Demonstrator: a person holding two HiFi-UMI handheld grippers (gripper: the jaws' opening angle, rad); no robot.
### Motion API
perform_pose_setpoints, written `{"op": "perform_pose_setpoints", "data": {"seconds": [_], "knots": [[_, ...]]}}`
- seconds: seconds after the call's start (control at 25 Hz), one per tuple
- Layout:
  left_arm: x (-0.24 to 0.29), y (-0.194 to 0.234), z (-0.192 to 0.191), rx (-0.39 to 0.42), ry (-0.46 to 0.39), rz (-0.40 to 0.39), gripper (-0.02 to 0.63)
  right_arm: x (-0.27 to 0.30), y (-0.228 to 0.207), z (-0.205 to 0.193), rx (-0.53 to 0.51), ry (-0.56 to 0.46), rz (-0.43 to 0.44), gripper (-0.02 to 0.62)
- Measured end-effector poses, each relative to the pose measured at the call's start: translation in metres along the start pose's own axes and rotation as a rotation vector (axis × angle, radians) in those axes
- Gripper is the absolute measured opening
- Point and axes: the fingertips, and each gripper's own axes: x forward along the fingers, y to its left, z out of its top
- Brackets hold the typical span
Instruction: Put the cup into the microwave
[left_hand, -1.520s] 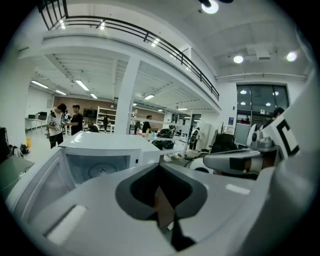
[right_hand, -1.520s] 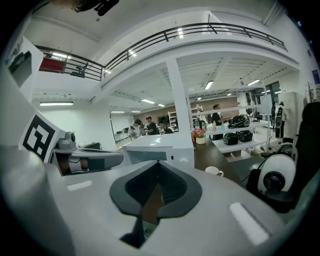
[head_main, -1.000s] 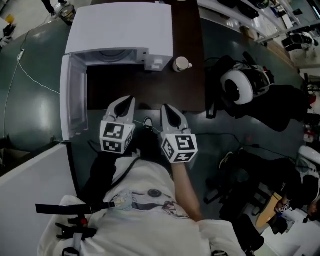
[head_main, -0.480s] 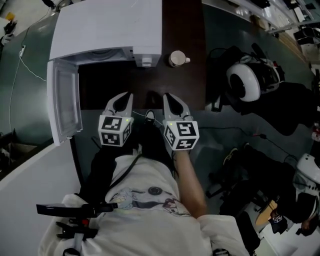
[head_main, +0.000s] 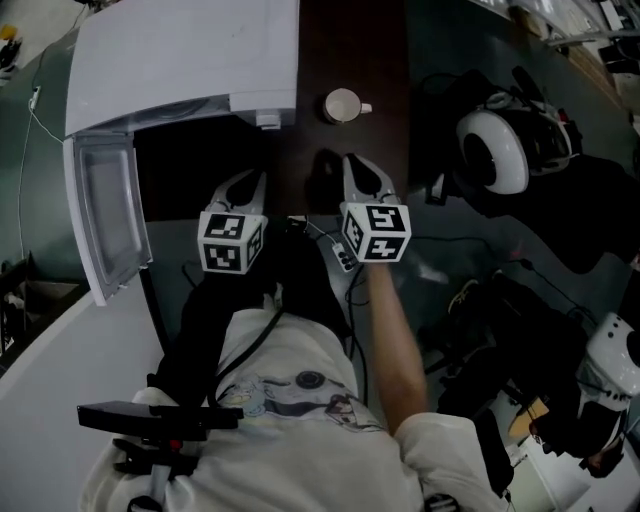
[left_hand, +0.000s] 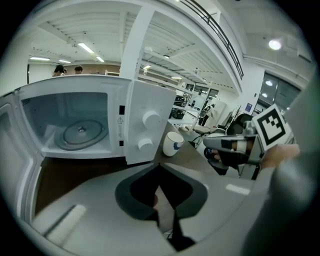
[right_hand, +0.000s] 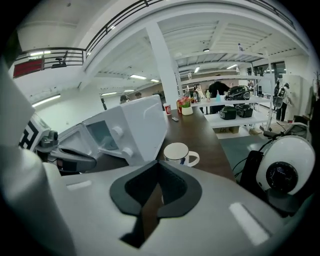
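A white cup (head_main: 342, 105) with a handle stands upright on the dark table (head_main: 385, 60), just right of the white microwave (head_main: 190, 60). The microwave door (head_main: 100, 215) hangs open to the left, and the glass turntable (left_hand: 80, 133) inside is bare. My right gripper (head_main: 357, 163) is shut and empty, a short way in front of the cup (right_hand: 178, 152) and pointing at it. My left gripper (head_main: 251, 181) is also shut with nothing in it, in front of the open microwave cavity. The cup (left_hand: 173, 143) shows beside the microwave's knobs in the left gripper view.
A white round headset (head_main: 492, 150) lies on black gear to the right of the table, also seen as the headset (right_hand: 285, 172) in the right gripper view. Cables (head_main: 330, 245) trail near the table's front edge. Shelves with items stand far behind.
Both grippers have moved forward over the table; the right one has come closer to the cup. The left one now sits nearer the open microwave. Both stay shut.
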Motion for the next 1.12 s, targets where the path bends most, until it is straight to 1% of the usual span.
{"op": "perform_pose_setpoints", "data": {"seconds": [0.2, 0.32, 0.44, 0.52, 0.72, 0.92, 1.04, 1.12], "knots": [[0.012, -0.007, -0.004, 0.012, 0.037, 0.001, -0.002, 0.025, -0.038, 0.000, -0.007, 0.030, -0.026, 0.002], [0.015, -0.011, -0.008, 0.021, 0.058, 0.001, -0.002, 0.044, -0.061, -0.001, -0.025, 0.050, -0.056, 0.003], [0.015, -0.011, -0.010, 0.029, 0.076, 0.001, -0.002, 0.063, -0.082, -0.003, -0.038, 0.083, -0.091, 0.066], [0.013, -0.010, -0.012, 0.030, 0.090, 0.005, -0.002, 0.075, -0.094, -0.004, -0.043, 0.104, -0.111, 0.097], [0.011, -0.007, -0.019, 0.029, 0.120, 0.013, -0.002, 0.098, -0.113, -0.010, -0.066, 0.136, -0.130, 0.127], [0.003, 0.002, -0.023, 0.051, 0.141, 0.033, -0.002, 0.112, -0.115, -0.006, -0.097, 0.121, -0.149, 0.120], [-0.001, 0.008, -0.026, 0.057, 0.151, 0.045, -0.002, 0.116, -0.116, -0.001, -0.152, 0.088, -0.162, 0.117], [-0.001, 0.009, -0.029, 0.060, 0.159, 0.048, -0.002, 0.120, -0.116, 0.000, -0.180, 0.062, -0.145, 0.095]]}}
